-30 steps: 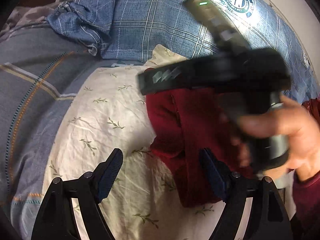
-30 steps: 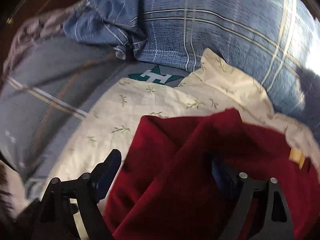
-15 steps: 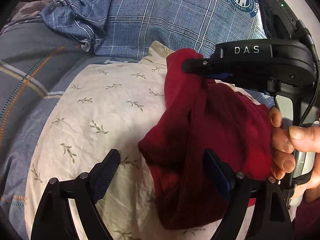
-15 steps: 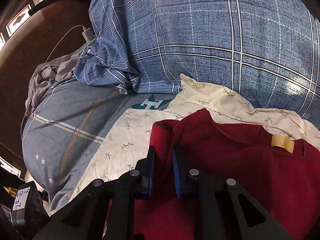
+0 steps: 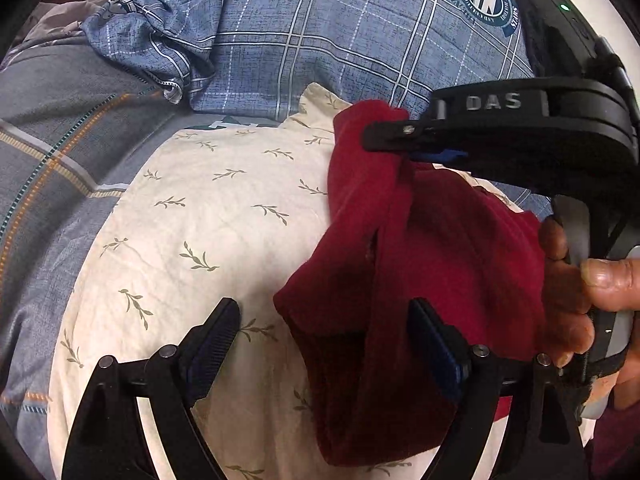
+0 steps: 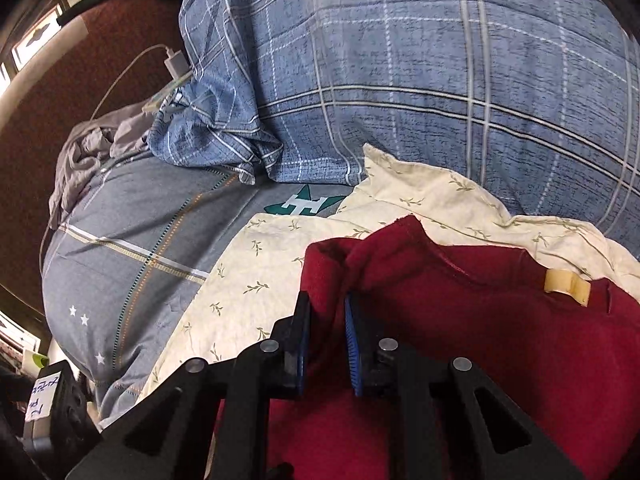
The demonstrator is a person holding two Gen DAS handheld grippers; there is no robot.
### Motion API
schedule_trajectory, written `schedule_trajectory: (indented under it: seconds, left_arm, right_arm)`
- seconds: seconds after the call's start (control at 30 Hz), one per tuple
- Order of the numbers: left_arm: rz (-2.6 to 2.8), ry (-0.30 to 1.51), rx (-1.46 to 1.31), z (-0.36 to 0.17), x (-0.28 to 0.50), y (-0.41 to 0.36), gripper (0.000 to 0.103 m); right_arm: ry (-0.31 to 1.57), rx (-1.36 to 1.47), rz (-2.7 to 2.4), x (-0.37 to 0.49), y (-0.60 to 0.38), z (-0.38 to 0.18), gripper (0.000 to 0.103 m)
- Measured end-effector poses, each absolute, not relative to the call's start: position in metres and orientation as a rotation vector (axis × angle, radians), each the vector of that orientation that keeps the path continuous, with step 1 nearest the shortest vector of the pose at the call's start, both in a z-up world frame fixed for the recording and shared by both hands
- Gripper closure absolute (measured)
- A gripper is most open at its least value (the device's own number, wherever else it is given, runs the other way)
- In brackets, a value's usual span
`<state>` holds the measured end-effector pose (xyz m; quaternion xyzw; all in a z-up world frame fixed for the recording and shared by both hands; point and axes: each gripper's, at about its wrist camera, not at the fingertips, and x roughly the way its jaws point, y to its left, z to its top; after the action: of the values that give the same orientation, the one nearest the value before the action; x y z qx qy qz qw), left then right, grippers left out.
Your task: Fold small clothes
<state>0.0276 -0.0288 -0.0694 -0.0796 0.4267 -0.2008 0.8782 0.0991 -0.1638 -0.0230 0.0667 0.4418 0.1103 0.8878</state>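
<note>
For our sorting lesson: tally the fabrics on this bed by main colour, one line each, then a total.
Dark red garment: 1
Cream leaf-print cloth: 1
Blue plaid bedding: 1
Grey striped bedding: 1
Plain light-grey cloth, crumpled at the back: 1
Total: 5

black tongs (image 5: 320, 340) w/ blue pads (image 6: 353, 350), silver screws, "DAS" lettering, maroon sleeve (image 5: 616, 440)

"DAS" on the right gripper (image 5: 400, 142); a white "H" on the grey sheet (image 6: 140, 240).
</note>
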Motion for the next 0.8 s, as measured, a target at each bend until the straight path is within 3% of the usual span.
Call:
schedule_trajectory:
  seconds: [0.3, 0.33, 0.37, 0.4, 0.5, 0.53, 0.6, 0.8]
  left_arm:
    - [-0.423, 0.899, -0.213, -0.070, 0.031, -0.025, 0.018]
    - [-0.423, 0.897, -0.231, -0.070, 0.031, -0.024, 0.024]
    - [-0.442, 0.899, -0.258, -0.070, 0.032, -0.022, 0.040]
    - [-0.467, 0.911, -0.274, -0.071, 0.033, -0.022, 0.049]
    - [-0.477, 0.911, -0.271, -0.070, 0.030, -0.021, 0.057]
    - [-0.477, 0.907, -0.264, -0.069, 0.029, -0.020, 0.059]
    - [-0.477, 0.902, -0.270, -0.068, 0.028, -0.017, 0.060]
    - [-0.476, 0.907, -0.273, -0.069, 0.027, -0.014, 0.061]
  right_arm:
    - [0.931, 0.129, 0.245, 0.104, -0.159, -0.024, 0.087]
    - [0.934, 0.139, 0.246, 0.104, -0.161, -0.024, 0.087]
    - [0.939, 0.151, 0.247, 0.105, -0.164, -0.025, 0.087]
    - [0.944, 0.151, 0.250, 0.105, -0.163, -0.025, 0.087]
    - [0.970, 0.135, 0.254, 0.109, -0.158, -0.025, 0.071]
    - [0.977, 0.141, 0.246, 0.111, -0.158, -0.025, 0.051]
    - [0.984, 0.159, 0.225, 0.114, -0.155, -0.024, 0.027]
    - [1.097, 0.013, 0.213, 0.135, -0.121, -0.041, 0.024]
